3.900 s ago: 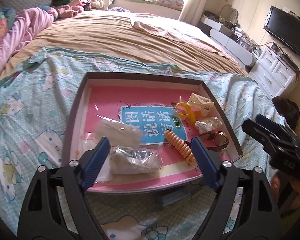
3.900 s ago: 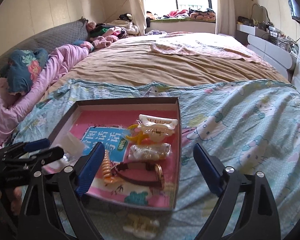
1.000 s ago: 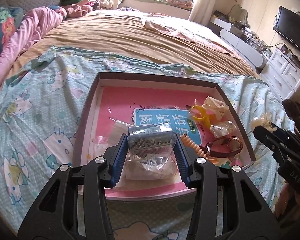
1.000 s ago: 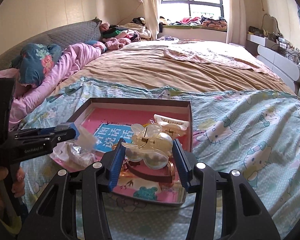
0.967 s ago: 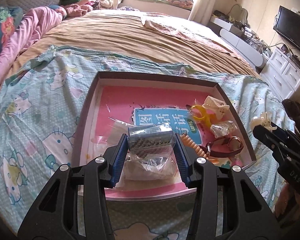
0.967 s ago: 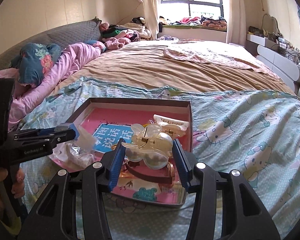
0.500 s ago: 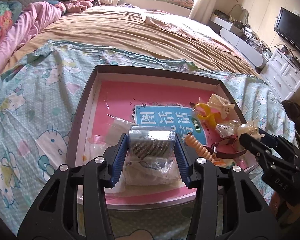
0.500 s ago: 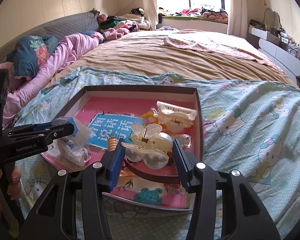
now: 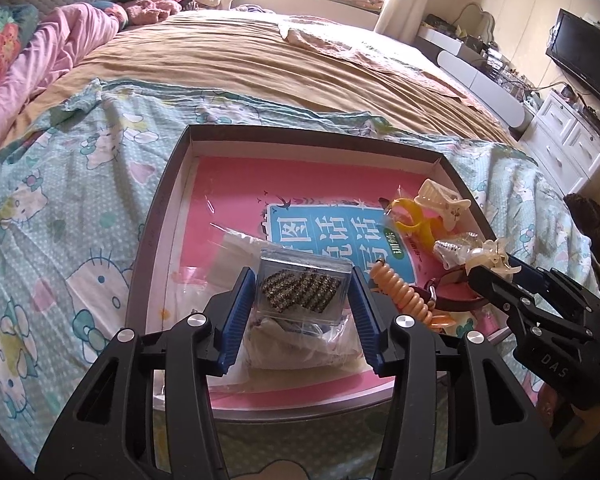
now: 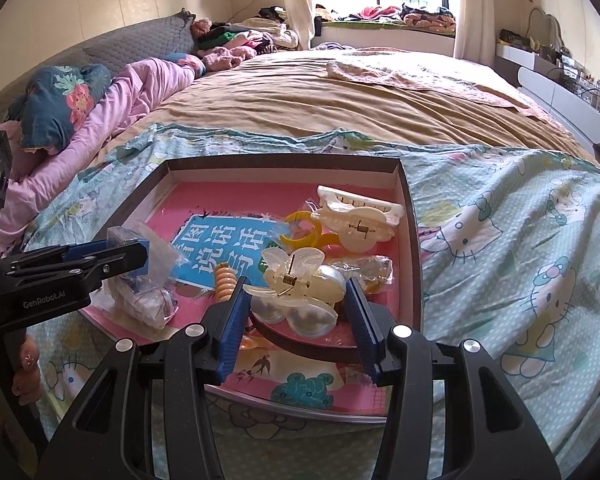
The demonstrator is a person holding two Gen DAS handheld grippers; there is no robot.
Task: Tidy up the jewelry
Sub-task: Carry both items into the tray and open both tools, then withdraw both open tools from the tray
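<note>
A shallow dark-rimmed box (image 9: 156, 216) with a pink printed bottom lies on the bed; it also shows in the right wrist view (image 10: 411, 240). My left gripper (image 9: 302, 290) is shut on a clear plastic case of beaded jewelry (image 9: 300, 286), held over plastic bags (image 9: 300, 344) in the box's near left part. My right gripper (image 10: 296, 300) is shut on a translucent butterfly hair clip (image 10: 296, 284), held over the box's near right part. In the box lie a cream claw clip (image 10: 360, 216), a yellow ring piece (image 10: 300, 232), an orange coil tie (image 9: 400, 292) and a dark bracelet (image 10: 312, 346).
The box sits on a cartoon-cat bedsheet (image 10: 520, 260). A tan blanket (image 10: 340, 108) covers the far bed. Pink bedding and pillows (image 10: 100, 112) lie at the left. A white dresser (image 9: 572, 148) and a TV (image 9: 584, 60) stand at the right.
Both grippers have closed on their items since 3.9 s ago. Over the last second both have moved forward and lower over the box, and the right gripper has come in closer to the left.
</note>
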